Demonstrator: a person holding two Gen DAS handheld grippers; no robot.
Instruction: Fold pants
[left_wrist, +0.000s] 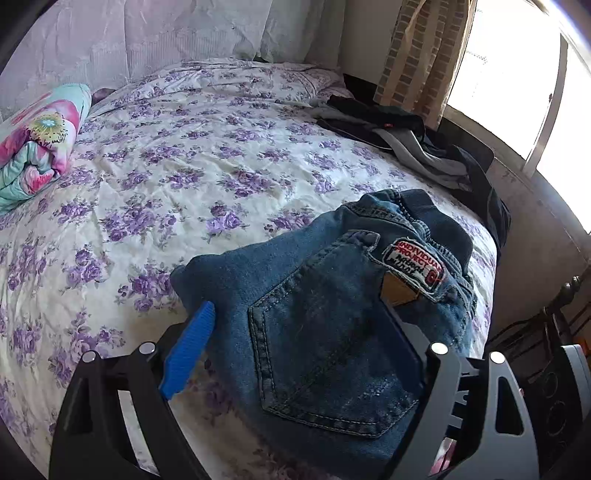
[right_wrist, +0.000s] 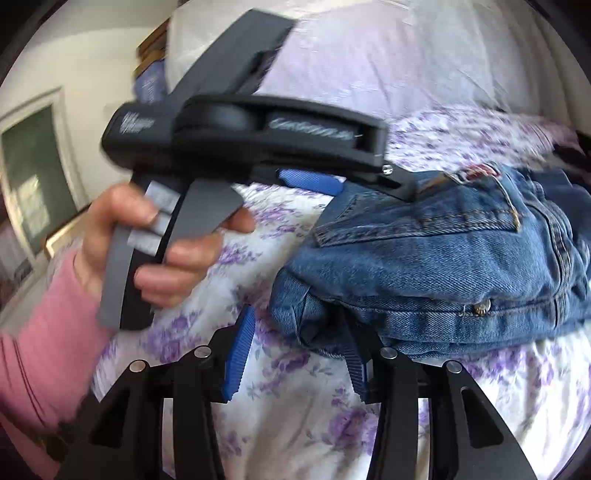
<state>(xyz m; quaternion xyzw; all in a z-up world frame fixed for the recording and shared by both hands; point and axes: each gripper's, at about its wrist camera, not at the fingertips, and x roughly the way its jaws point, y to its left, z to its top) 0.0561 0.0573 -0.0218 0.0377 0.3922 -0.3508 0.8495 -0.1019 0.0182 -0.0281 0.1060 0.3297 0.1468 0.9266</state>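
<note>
2 grippers straddle folded jeans on bed; left gripper spread wide; right gripper ungripped.

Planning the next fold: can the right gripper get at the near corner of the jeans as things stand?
Probably yes. The right gripper is open with the jeans corner just ahead of its fingers on the bedsheet, nothing between them.

The left gripper points steeply downward, its blue fingers spread wide apart. The left hand, in a pink sleeve, wraps its handle. The right gripper angles down too, fingers roughly half apart.
</note>
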